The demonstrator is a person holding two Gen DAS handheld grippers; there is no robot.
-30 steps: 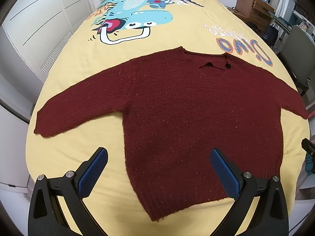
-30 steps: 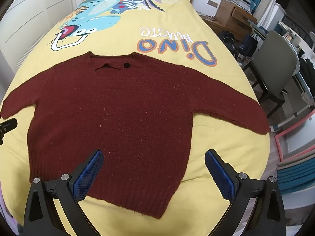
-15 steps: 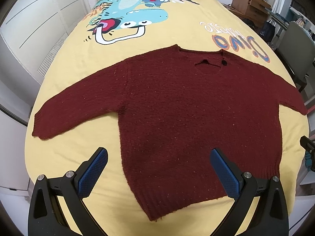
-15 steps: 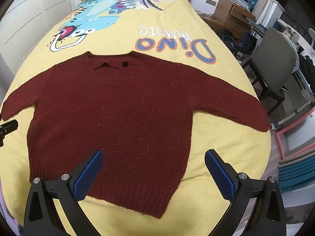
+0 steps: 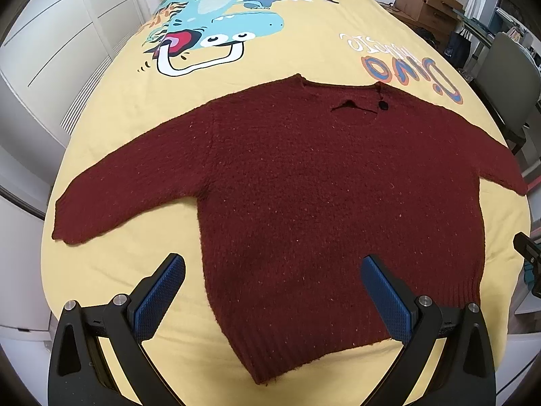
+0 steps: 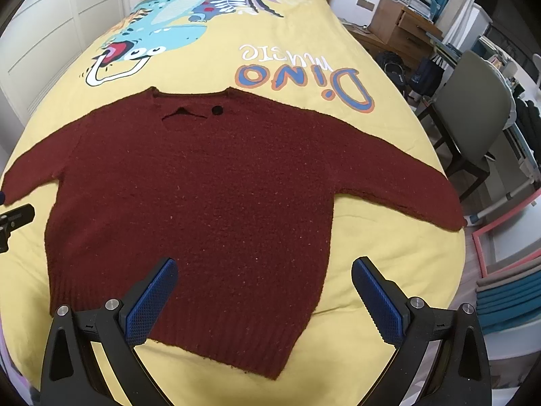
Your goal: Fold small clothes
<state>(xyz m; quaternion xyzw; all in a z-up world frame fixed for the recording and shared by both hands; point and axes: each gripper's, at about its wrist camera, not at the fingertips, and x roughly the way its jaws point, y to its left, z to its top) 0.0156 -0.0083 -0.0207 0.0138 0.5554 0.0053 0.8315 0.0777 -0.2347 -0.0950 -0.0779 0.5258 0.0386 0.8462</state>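
Note:
A dark red knitted sweater [image 5: 321,196] lies flat, face up, on a yellow bed cover, sleeves spread to both sides, hem toward me. It also shows in the right wrist view [image 6: 203,196]. My left gripper [image 5: 272,291] is open and empty, held above the hem's left part, blue pads apart. My right gripper [image 6: 263,291] is open and empty above the hem's right part. The tip of the right gripper shows at the right edge of the left wrist view [image 5: 529,253], and the left one at the left edge of the right wrist view [image 6: 13,220].
The yellow bed cover [image 5: 270,57] carries a dinosaur print and the words "Dino music" [image 6: 304,71]. White wardrobe doors [image 5: 50,50] stand left of the bed. A grey chair [image 6: 473,125], a wooden desk [image 6: 402,23] and stacked folded items [image 6: 507,301] stand right.
Both grippers have shifted slightly forward over the sweater, which now sits a little lower in both views. The sweater has not moved and the jaws stay open.

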